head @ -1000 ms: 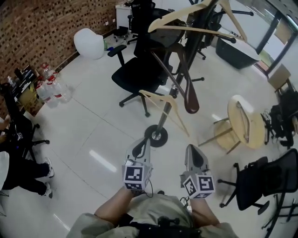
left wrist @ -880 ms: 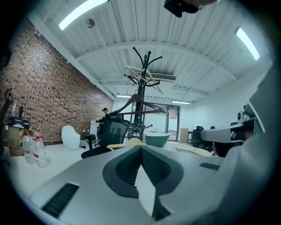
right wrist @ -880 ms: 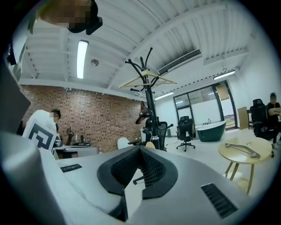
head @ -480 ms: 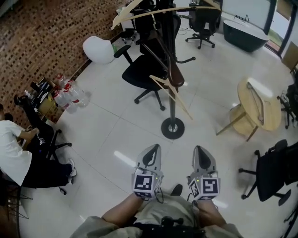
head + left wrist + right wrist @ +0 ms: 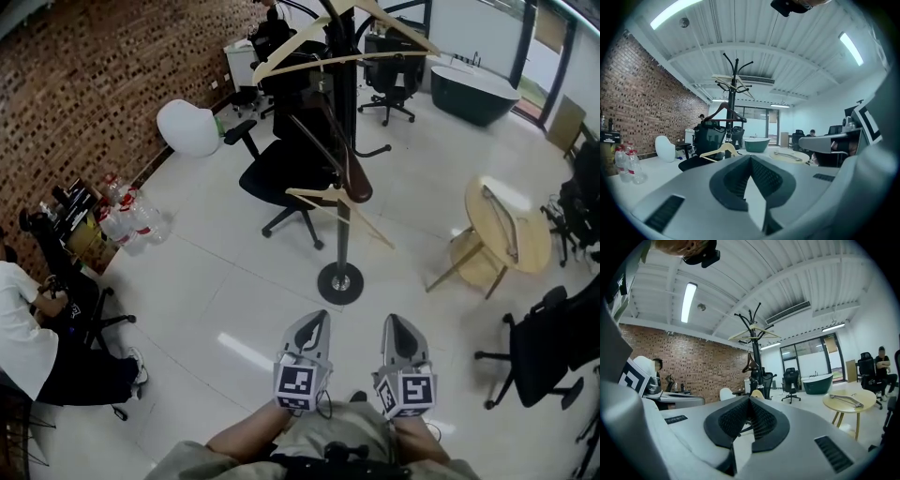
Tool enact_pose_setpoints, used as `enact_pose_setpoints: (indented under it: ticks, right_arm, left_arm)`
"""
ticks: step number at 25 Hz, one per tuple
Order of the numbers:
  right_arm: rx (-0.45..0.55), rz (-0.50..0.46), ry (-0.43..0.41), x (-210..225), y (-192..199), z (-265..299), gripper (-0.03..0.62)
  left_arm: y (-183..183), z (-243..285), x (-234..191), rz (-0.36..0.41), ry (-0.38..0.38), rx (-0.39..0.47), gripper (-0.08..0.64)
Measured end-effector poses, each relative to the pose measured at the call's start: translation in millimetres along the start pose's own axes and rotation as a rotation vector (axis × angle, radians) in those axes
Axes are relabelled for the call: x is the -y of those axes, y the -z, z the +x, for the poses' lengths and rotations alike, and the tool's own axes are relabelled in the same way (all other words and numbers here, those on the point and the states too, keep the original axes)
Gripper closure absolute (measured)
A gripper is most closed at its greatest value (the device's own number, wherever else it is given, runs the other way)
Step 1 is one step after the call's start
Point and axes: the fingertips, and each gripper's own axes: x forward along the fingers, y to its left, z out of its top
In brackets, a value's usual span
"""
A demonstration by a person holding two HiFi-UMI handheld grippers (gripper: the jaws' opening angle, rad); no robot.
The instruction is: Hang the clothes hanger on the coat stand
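Both grippers shut tight, holding nothing.
Closed like this, the left gripper (image 5: 312, 323) and right gripper (image 5: 395, 325) could push the hanger (image 5: 499, 214) off the round table's (image 5: 535, 246) edge.

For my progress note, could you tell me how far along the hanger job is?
Done: a top pale hanger, a dark brown hanger and a lower pale hanger hang on the coat stand. In hand: nothing; the left gripper and right gripper are shut and empty. Possibly left: one hanger lying on the round wooden table.
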Motion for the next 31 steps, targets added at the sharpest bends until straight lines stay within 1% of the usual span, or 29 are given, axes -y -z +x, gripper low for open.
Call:
enact_pose_setpoints:
  ticks: [4, 7, 11, 14, 18, 22, 25, 31]
  right_arm:
    - [-0.013, 0.008, 0.001, -14.6, -2.1, 11.5, 0.592]
    - [-0.039, 0.024, -0.004, -24.9, 6.3, 13.8, 0.592]
    - [-0.062, 0.041, -0.004, -27.8, 16.1, 12.3, 0.592]
    - [-0.054, 0.033, -0.007, -31.2, 14.6, 13.0, 0.592]
    - [-0.058, 0.038, -0.005, -33.9, 24.6, 20.1, 0.592]
    - [-0.055, 0.027, -0.006, -41.9, 17.2, 20.3, 0.592]
    - [-0.055, 0.026, -0.002, -39.5, 17.5, 17.7, 0.592]
    - [-0.044, 0.028, -0.008, -29.4, 23.1, 26.8, 0.592]
  left_arm:
    - [-7.4, -0.3, -22.4, -0.012, 0.000, 0.002, 0.548]
    - [-5.1, -5.1, -31.6, -0.012, 0.005, 0.001, 0.548]
    - [-3.8, -8.7, -32.3, -0.010, 0.012, 0.002, 0.548]
    - [-1.8, -10.7, -33.8, -0.010, 0.013, 0.001, 0.548]
    - [5.1, -6.9, -40.8, -0.012, 0.015, -0.003, 0.548]
    - [1.0, -13.5, -46.7, -0.013, 0.016, -0.003, 0.548]
    - [1.6, -15.0, -44.1, -0.013, 0.016, -0.003, 0.548]
    - [5.6, -1.8, -43.8, -0.005, 0.010, 0.011, 0.549]
